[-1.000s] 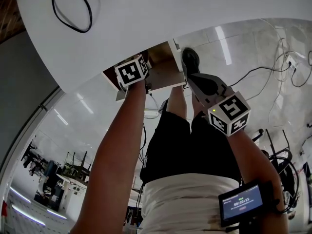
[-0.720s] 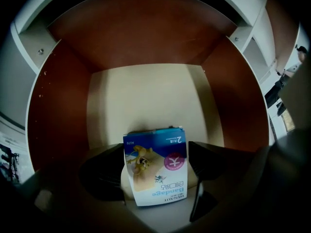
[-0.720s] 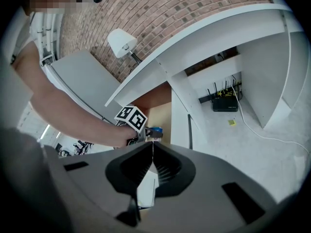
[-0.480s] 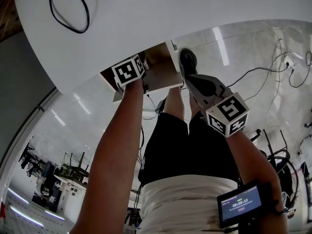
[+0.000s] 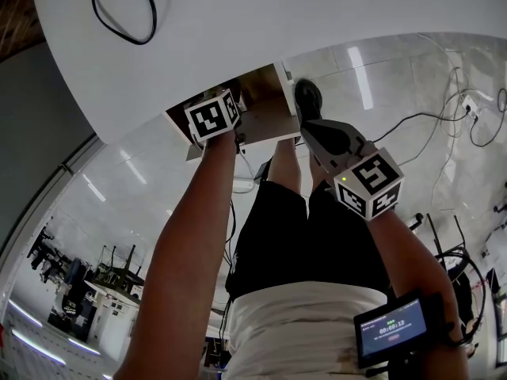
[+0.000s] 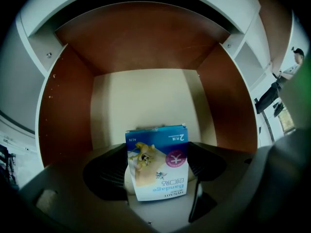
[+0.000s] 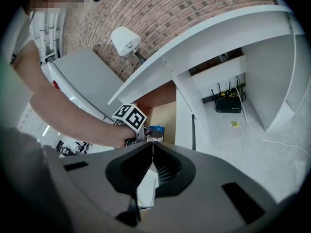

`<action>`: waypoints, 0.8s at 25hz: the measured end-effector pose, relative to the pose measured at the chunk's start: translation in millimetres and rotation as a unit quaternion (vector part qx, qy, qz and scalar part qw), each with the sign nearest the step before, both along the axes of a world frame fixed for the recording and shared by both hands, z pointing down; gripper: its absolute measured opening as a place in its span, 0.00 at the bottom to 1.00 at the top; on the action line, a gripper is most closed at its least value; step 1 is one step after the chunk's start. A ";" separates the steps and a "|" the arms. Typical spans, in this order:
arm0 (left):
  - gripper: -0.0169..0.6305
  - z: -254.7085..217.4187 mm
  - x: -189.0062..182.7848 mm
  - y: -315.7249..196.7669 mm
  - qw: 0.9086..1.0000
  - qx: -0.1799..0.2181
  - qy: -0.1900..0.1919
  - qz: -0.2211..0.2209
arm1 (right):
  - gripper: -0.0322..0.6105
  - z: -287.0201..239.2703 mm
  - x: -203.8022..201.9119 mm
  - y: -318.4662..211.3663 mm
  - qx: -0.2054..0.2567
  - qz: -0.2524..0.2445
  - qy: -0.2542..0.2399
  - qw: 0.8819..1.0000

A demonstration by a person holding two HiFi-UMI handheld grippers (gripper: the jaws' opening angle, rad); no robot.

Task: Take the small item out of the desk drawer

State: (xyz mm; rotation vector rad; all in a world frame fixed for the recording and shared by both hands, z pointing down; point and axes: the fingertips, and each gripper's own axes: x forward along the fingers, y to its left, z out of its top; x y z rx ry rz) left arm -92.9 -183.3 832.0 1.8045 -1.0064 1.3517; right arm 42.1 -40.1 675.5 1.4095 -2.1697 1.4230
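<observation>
Left hand-held gripper (image 6: 156, 157) had its jaws closed on a small blue-and-white bandage box (image 6: 156, 165), one pad on each side, print upside down in the left gripper view. Box sat at the open drawer (image 6: 63, 106), brown side walls and pale floor behind it; couldn't tell whether it was clear of the drawer floor. Drawer was pulled out from under the white bench (image 5: 277, 22). In the right gripper view the blue end of the box stuck out past the left jaws, over the drawer

Right hand-held gripper (image 7: 152, 144) had its jaws shut tip to tip, nothing between them. It hung just right of the drawer front, over the floor, apart from the box

Black cable (image 5: 119, 22) looped on the bench top. Black router (image 7: 228, 103) on the floor under the bench, white lamp (image 7: 124, 38) against the brick wall. Small screen (image 5: 392, 331) strapped to the right wrist
</observation>
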 end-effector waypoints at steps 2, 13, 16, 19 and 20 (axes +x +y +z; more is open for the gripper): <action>0.62 -6.2 2.3 1.8 1.000 0.003 0.005 0.005 | 0.06 -1.0 -2.1 -0.5 0.002 -0.003 -0.001 1.000; 0.62 -42.2 13.0 12.4 0.998 0.021 0.060 -0.024 | 0.06 -0.2 -4.5 6.3 0.004 -0.012 0.007 1.000; 0.62 -52.0 13.3 16.6 0.996 0.027 0.076 -0.027 | 0.06 -0.6 -8.1 9.7 0.004 -0.019 0.010 1.000; 0.62 -61.7 10.9 22.9 0.995 0.031 0.087 -0.029 | 0.06 -1.2 -10.8 13.6 0.004 -0.027 0.015 1.000; 0.61 -65.4 9.9 25.3 0.995 0.034 0.089 -0.029 | 0.06 -1.9 -10.9 14.5 0.004 -0.027 0.016 0.999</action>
